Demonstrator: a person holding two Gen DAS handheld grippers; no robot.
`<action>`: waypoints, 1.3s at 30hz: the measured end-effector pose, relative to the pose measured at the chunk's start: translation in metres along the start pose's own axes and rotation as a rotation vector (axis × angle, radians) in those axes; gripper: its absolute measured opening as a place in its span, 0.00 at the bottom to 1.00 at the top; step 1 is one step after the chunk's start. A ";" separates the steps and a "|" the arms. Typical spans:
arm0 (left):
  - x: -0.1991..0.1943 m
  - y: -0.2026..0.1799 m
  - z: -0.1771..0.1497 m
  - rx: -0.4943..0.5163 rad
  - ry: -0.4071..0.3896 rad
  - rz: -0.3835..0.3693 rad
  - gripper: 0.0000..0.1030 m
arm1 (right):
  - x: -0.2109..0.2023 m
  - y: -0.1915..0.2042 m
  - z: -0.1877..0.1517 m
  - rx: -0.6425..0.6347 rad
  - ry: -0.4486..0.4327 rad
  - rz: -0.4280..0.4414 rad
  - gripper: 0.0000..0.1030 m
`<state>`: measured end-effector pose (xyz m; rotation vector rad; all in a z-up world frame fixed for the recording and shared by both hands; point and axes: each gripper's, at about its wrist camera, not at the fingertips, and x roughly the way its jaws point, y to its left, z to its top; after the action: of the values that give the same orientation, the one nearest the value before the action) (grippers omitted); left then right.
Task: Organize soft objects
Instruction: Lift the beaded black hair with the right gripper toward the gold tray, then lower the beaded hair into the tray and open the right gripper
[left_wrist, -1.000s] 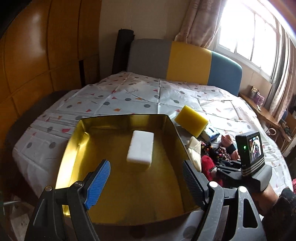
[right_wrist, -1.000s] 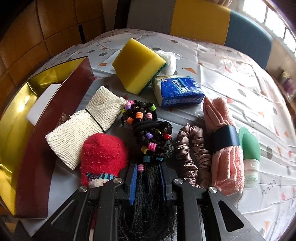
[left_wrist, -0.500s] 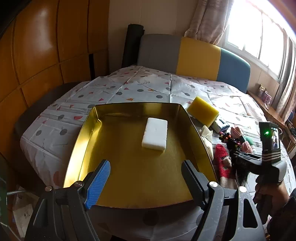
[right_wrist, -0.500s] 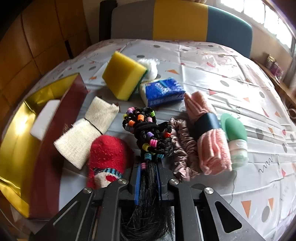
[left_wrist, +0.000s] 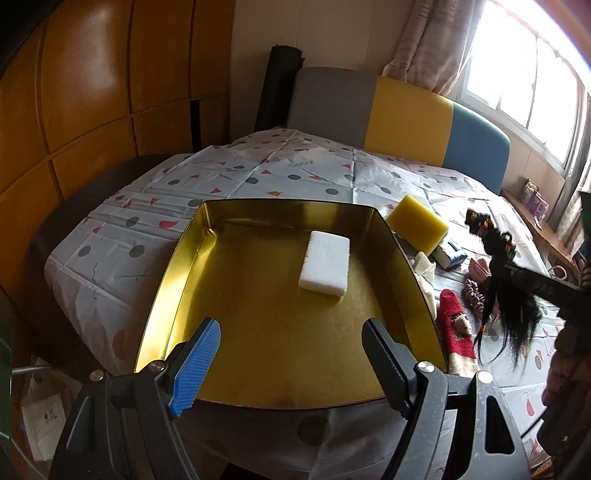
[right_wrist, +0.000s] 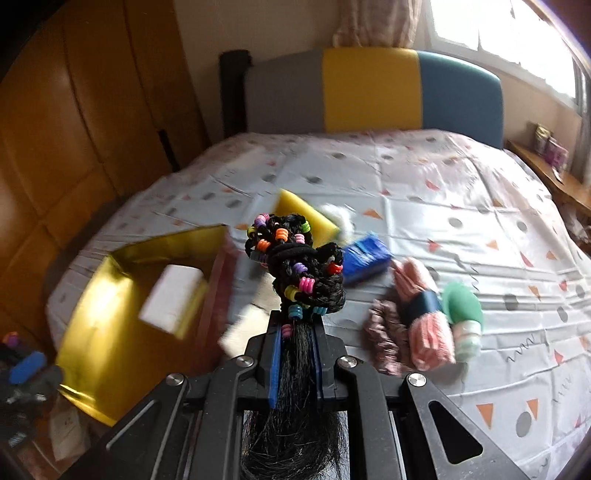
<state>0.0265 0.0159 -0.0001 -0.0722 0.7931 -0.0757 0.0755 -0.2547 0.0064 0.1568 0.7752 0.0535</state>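
My right gripper (right_wrist: 295, 328) is shut on a black braided hairpiece with coloured beads (right_wrist: 295, 258) and holds it in the air above the table. The hairpiece also shows in the left wrist view (left_wrist: 498, 258), right of the box, with loose hair hanging down. A gold tin box (left_wrist: 177, 266) sits in front of my left gripper (left_wrist: 288, 350), which is open and empty over the box's near edge. A white sponge block (left_wrist: 325, 267) lies inside the box, which also shows in the right wrist view (right_wrist: 96, 306).
On the patterned tablecloth (left_wrist: 258, 177) right of the box lie a yellow sponge (left_wrist: 417, 225), a blue tissue pack (right_wrist: 365, 258), a red sock (left_wrist: 454, 325), a pink scrunchie (right_wrist: 384, 339), a rolled pink towel (right_wrist: 424, 314) and a green bottle (right_wrist: 461, 306). An upholstered headboard (left_wrist: 406, 118) stands behind.
My right gripper has lifted the hairpiece off the table and risen well above the other items. My left gripper has drawn back and up a little from the box.
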 end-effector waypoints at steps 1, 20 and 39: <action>0.000 0.002 0.000 -0.006 0.000 0.003 0.78 | -0.003 0.006 0.000 0.000 -0.004 0.018 0.13; -0.007 0.060 0.000 -0.153 -0.026 0.100 0.78 | 0.044 0.110 -0.022 -0.075 0.115 0.170 0.13; -0.006 0.067 -0.004 -0.156 -0.025 0.121 0.78 | 0.074 0.122 -0.041 -0.152 0.163 0.073 0.19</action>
<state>0.0220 0.0832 -0.0045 -0.1719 0.7759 0.1020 0.1010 -0.1218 -0.0539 0.0360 0.9244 0.1957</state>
